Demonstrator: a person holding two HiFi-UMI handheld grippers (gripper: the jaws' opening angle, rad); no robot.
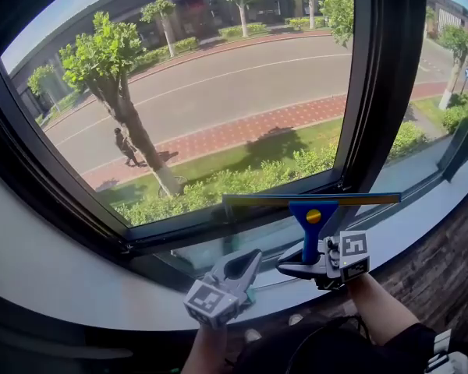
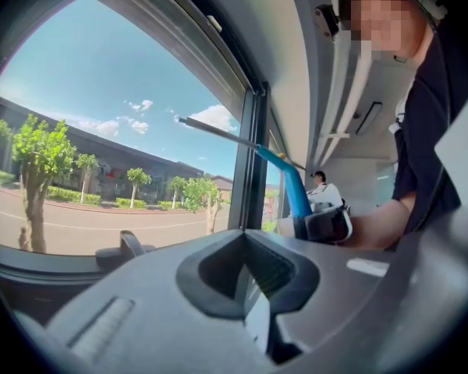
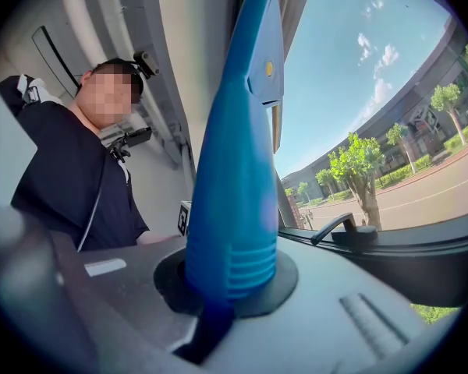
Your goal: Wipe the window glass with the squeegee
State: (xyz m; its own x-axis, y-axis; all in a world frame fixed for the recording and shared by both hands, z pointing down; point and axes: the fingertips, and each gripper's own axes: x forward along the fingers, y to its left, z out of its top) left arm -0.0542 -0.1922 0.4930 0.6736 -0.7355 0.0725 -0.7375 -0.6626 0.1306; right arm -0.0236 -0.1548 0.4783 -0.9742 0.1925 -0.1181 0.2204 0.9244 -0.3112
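Observation:
The squeegee (image 1: 306, 223) has a blue handle and a long thin blade (image 1: 312, 199). It stands upright with the blade level across the lower window frame, below the glass (image 1: 210, 92). I cannot tell whether the blade touches anything. My right gripper (image 1: 296, 268) is shut on the handle's lower end, and the right gripper view shows the blue handle (image 3: 238, 170) clamped between the jaws of the right gripper (image 3: 226, 287). My left gripper (image 1: 249, 259) hovers just left of it, shut and empty. In the left gripper view the left gripper (image 2: 246, 244) points toward the squeegee (image 2: 288, 185).
A dark vertical mullion (image 1: 374, 76) splits the window into two panes. The white curved sill (image 1: 62, 271) runs below the frame. A dark latch handle (image 3: 339, 226) sits on the lower frame. Outside are trees, a road and a brick pavement.

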